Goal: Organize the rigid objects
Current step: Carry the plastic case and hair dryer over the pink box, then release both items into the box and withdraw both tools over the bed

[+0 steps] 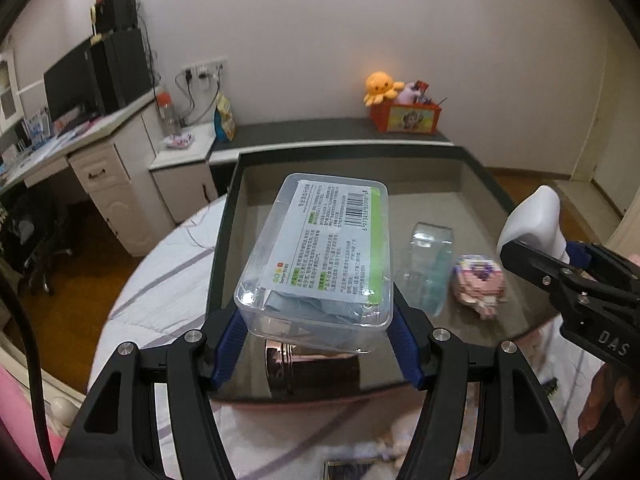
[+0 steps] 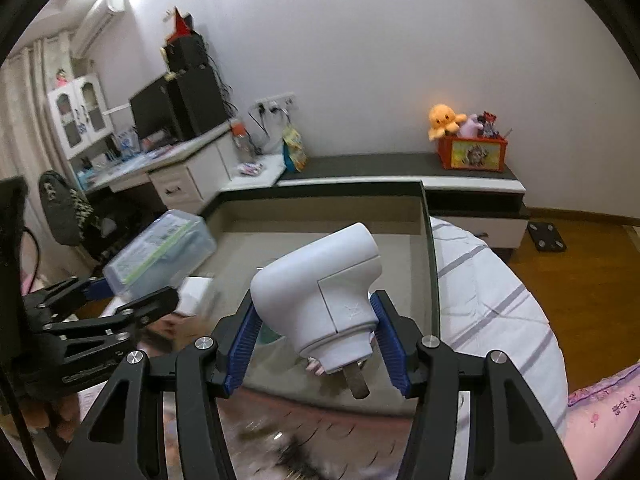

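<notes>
The clear plastic box (image 1: 320, 256) sits clamped between the left gripper (image 1: 318, 336)'s blue pads, above the tray (image 1: 472, 152)'s near edge. The white plug adapter (image 2: 320, 292) is pinched between the right gripper (image 2: 318, 344)'s fingers, over the tray's right side.

Both views sit just behind a gripper's own fingers and look forward and downward along them, so the black linkages and blue pads fill the lower part of each picture at close range. The left wrist view faces the glass-walled tray (image 1: 228, 216) from its near edge, with the right gripper (image 1: 532, 240) entering at its right side. The right wrist view faces the same tray (image 2: 426, 240) from farther right, with the left gripper (image 2: 132, 284) at its left side. Both share the white wall, the desk, and the low bench with the orange plush octopus (image 1: 380, 87) (image 2: 442, 119).
</notes>
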A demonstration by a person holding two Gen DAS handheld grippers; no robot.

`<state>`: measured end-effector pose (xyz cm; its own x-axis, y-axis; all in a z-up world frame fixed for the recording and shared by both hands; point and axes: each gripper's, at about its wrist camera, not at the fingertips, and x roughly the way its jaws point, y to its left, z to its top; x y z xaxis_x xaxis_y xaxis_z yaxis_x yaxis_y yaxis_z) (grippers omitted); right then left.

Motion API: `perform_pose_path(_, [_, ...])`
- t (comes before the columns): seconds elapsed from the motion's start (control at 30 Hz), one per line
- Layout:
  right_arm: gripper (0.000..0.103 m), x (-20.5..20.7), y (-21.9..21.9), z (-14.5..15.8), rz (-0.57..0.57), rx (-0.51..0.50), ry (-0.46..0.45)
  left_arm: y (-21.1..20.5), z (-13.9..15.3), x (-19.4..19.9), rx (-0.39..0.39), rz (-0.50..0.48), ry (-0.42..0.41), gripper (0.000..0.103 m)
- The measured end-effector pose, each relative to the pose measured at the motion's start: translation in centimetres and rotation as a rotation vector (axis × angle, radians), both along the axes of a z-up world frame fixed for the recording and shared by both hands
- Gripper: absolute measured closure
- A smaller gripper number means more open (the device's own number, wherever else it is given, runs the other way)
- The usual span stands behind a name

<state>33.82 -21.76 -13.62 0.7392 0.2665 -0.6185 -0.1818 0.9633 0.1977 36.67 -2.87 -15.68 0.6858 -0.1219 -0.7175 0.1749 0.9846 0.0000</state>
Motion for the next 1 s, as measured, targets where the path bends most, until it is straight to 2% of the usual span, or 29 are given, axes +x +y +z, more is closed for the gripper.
perform_pose_path(0.17, [0.046, 2.7, 0.1, -1.9, 0.003, -0.016, 0.058, -0.4, -1.2, 1.8, 0.005, 0.005, 0.027, 0.038])
perform_pose_path(0.23, [0.046, 3.5, 0.1, -2.7, 0.000, -0.019, 0.080, -0.3, -1.7, 2.4, 0.001, 0.006, 0.044, 0.036])
perform_pose_path(0.33, [0.046, 3.4, 0.2, -2.7, -0.002, -0.027, 0.067, -0.4, -1.9, 2.1, -0.013, 0.003, 0.043, 0.028])
perform_pose_path(0.37, [0.042, 3.3, 0.1, -2.6, 0.001, -0.014, 0.065, -0.4, -1.8, 1.9, -0.009, 0.007, 0.039, 0.027])
perform_pose_path(0.4, [0.028, 3.3, 0.0, -2.5, 0.002, -0.006, 0.061, -0.3, -1.6, 1.5, -0.006, 0.009, 0.030, 0.025])
perform_pose_path(0.43, [0.024, 3.0, -0.1, -2.3, 0.002, -0.007, 0.043, -0.3, -1.4, 1.1, -0.007, 0.006, 0.023, 0.024])
perform_pose_path(0.5, [0.022, 2.5, 0.0, -1.7, 0.002, -0.013, 0.023, 0.1, -0.5, 0.0, -0.012, 0.008, -0.002, 0.020])
perform_pose_path(0.73, [0.018, -3.1, -1.2, 2.4, -0.035, -0.005, -0.088, 2.1, 3.2, -7.2, -0.066, 0.015, -0.131, 0.010])
perform_pose_path(0.83, [0.012, -7.3, -1.1, 4.0, -0.052, -0.017, -0.146, 2.7, 4.7, -10.8, -0.099, 0.023, -0.182, 0.007])
perform_pose_path(0.9, [0.000, -9.3, -0.7, 4.9, -0.057, -0.021, -0.174, 2.7, 5.7, -13.2, -0.109, 0.016, -0.212, 0.006])
perform_pose_path(1.0, [0.000, -13.5, 0.3, 6.7, -0.045, -0.024, -0.237, 2.5, 7.1, -16.4, -0.089, 0.016, -0.265, 0.003])
